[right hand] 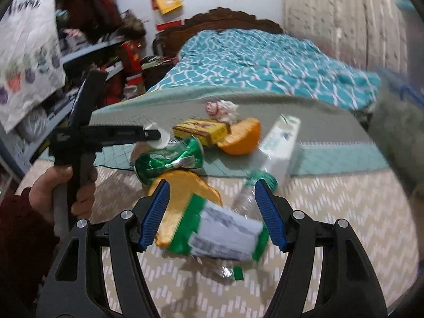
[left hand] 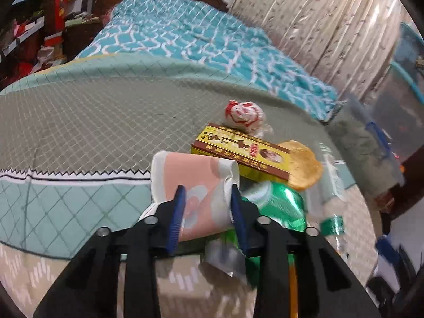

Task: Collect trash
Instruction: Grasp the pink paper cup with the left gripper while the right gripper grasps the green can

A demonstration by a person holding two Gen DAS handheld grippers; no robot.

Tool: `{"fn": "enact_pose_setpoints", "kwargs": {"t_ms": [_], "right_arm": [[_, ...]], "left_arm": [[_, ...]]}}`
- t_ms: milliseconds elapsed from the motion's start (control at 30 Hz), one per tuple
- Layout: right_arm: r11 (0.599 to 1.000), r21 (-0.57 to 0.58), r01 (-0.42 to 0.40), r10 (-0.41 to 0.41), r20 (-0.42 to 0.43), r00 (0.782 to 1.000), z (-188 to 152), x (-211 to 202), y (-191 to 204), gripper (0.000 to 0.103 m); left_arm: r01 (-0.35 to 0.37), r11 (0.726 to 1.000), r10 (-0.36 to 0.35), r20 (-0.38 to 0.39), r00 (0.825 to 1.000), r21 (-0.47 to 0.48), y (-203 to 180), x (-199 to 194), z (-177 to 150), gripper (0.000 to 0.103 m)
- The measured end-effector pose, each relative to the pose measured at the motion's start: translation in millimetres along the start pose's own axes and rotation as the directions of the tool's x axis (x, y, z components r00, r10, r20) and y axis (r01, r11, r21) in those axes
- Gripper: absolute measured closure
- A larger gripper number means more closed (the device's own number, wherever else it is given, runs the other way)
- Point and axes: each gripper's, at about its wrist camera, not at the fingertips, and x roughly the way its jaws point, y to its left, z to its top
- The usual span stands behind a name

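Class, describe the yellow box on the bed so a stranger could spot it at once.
Start at the bed, then find the trash pile near its foot. The yellow box lies flat there, between a red-and-white wrapper and an orange peel. It alone is long, boxy and red-edged.

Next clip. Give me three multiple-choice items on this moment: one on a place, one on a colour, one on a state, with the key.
1. Where does the orange peel lie?
A. against the yellow box
B. on the quilt
C. inside the cup

2. What colour is the crushed can?
A. red
B. green
C. blue

3. What are the left tongs doing?
A. hanging open
B. closed on nothing
C. gripping the cup

Key: 1 A, the peel touches the box's end. 2 B, shiny green metal. 3 C, the pads squeeze the cup's crumpled wall.
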Motion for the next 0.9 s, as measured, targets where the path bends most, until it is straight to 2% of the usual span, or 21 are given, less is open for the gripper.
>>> {"fn": "enact_pose_setpoints", "kwargs": {"t_ms": [100, 167, 300, 467, 567, 667, 767, 833, 900], "right_arm": [[0.999, 0.021, -0.034, 0.035, -0.024, 0.999, 11, 7, 2, 0.034], [0.996, 0.045, -0.071, 0.073, -0.042, 0.996, 19, 18, 5, 0.034], [0.995, 0.031, -0.091, 0.093, -0.045, 0.995, 30, 31, 22, 0.034], [0.988, 0.067, -0.137, 0.143, -0.087, 0.986, 44, 49, 31, 0.034], [0.988, 0.03, -0.154, 0.156, -0.103, 0.982, 53, 58, 45, 0.034], [0.986, -0.001, -0.169, 0.167, -0.14, 0.976, 72, 76, 61, 0.034], [0.979, 0.037, -0.2, 0.204, -0.169, 0.964, 79, 85, 68, 0.034], [0.981, 0.025, -0.194, 0.196, -0.154, 0.969, 81, 83, 74, 0.034], [0.986, 0.006, -0.165, 0.164, -0.143, 0.976, 77, 83, 75, 0.034]], "left_arm": [[0.002, 0.999, -0.004, 0.06, 0.998, 0.033, 1, -35, -21, 0.081], [0.035, 0.999, -0.037, 0.08, 0.996, 0.022, 10, -63, -40, 0.083], [0.084, 0.996, -0.083, 0.047, 0.995, -0.006, 28, -85, -79, 0.088], [0.11, 0.99, -0.111, -0.003, 0.994, -0.09, 51, -103, -131, 0.089], [0.12, 0.983, -0.121, 0.001, 0.993, -0.136, 60, -110, -147, 0.086], [0.14, 0.975, -0.136, 0.035, 0.99, -0.174, 68, -120, -151, 0.073], [0.131, 0.968, -0.121, 0.061, 0.991, -0.215, 76, -131, -149, 0.044], [0.138, 0.964, -0.12, 0.091, 0.989, -0.227, 80, -138, -145, 0.039], [0.124, 0.963, -0.099, 0.117, 0.988, -0.238, 82, -146, -140, 0.025]]}}
